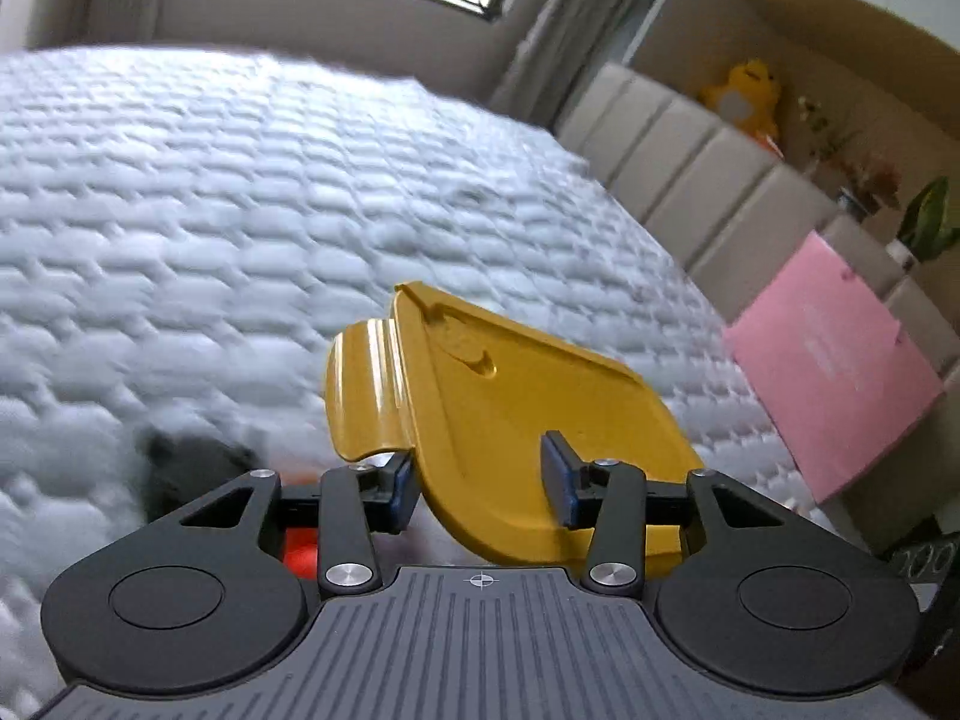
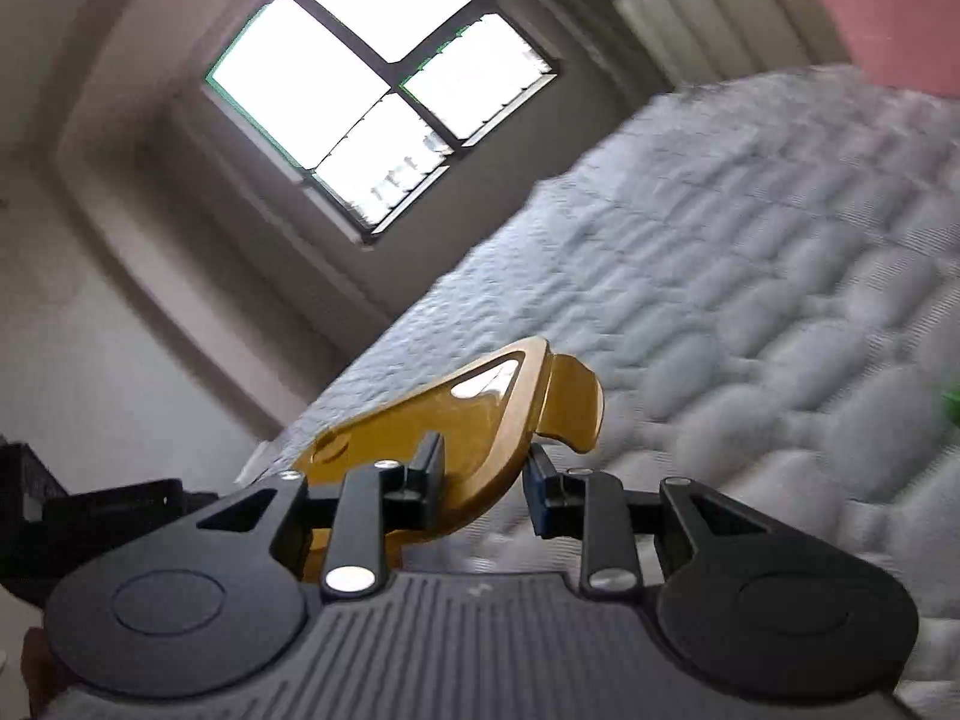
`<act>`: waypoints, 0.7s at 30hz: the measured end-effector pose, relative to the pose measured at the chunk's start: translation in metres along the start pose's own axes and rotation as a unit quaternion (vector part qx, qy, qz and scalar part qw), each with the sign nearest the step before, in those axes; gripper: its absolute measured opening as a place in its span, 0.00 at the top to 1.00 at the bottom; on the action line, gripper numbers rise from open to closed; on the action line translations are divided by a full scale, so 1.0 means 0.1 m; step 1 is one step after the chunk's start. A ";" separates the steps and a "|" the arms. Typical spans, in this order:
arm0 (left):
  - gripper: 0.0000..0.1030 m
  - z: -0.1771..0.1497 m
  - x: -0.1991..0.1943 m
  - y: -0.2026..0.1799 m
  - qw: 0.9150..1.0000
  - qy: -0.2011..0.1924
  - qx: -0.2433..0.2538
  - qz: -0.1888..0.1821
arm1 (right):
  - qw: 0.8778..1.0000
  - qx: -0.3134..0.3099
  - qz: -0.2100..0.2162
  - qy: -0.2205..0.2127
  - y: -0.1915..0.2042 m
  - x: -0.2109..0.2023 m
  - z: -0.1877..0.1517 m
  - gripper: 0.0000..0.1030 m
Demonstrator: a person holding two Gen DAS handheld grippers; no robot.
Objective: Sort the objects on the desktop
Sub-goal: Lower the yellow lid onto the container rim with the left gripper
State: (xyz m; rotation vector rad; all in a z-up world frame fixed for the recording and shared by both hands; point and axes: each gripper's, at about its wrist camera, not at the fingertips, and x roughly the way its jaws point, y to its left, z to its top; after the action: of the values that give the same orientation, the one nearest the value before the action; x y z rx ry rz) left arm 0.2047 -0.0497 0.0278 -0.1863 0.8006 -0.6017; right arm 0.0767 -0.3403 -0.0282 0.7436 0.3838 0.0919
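Observation:
A yellow plastic teardrop-shaped piece (image 1: 528,396) with a raised rim and a curved flap on its left is held up over the white quilted mattress (image 1: 210,210). My left gripper (image 1: 480,486) is shut on its near end; one pad meets its left edge, the other lies against its face. In the right wrist view a glossy yellow piece (image 2: 468,420) of the same shape, flap on its right, sits in my right gripper (image 2: 483,489), which is shut on its near edge. I cannot tell whether both views show one piece. The mattress (image 2: 750,300) is far below.
A pink sheet (image 1: 834,360) leans on the beige padded headboard (image 1: 690,180). A yellow plush toy (image 1: 744,96) and a plant (image 1: 930,216) stand on the ledge behind. Something red-orange (image 1: 300,546) and a dark blurred thing (image 1: 180,468) lie under the left gripper. A window (image 2: 384,90) is beyond.

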 end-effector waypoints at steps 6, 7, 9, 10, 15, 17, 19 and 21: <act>0.45 -0.03 -0.11 0.54 0.998 0.001 -0.021 0.055 | 0.998 -0.033 0.017 0.041 0.48 0.47 -0.27 0.69; 0.45 -0.06 -0.11 0.62 0.998 0.006 -0.024 0.060 | 0.998 -0.032 0.016 0.049 0.52 0.53 -0.33 0.69; 0.45 -0.11 -0.09 0.74 0.997 0.022 -0.033 0.059 | 0.997 -0.020 0.013 0.070 0.52 0.64 -0.43 0.69; 0.45 -0.14 -0.08 0.80 0.997 0.030 -0.037 0.058 | 0.997 -0.016 0.011 0.078 0.50 0.66 -0.46 0.69; 0.39 -0.23 0.00 0.89 0.996 0.060 -0.022 0.068 | 0.995 -0.030 -0.012 0.090 0.51 0.63 -0.61 0.69; 0.23 -0.28 -0.03 0.84 0.993 0.055 0.014 0.100 | 0.993 -0.054 -0.021 0.099 0.54 0.57 -0.64 0.62; 0.16 -0.34 -0.14 0.82 0.991 0.043 0.036 0.121 | 0.992 -0.066 -0.020 0.109 0.54 0.47 -0.66 0.59; 0.14 -0.37 -0.27 0.87 0.991 0.038 0.037 0.126 | 0.991 -0.073 -0.010 0.115 0.52 0.36 -0.62 0.53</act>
State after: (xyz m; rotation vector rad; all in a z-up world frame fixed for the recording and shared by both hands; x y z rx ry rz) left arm 0.2014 0.0392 -0.0136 0.0061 0.8590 -0.4011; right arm 0.0894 -0.2544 -0.0460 0.5860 0.5975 0.1857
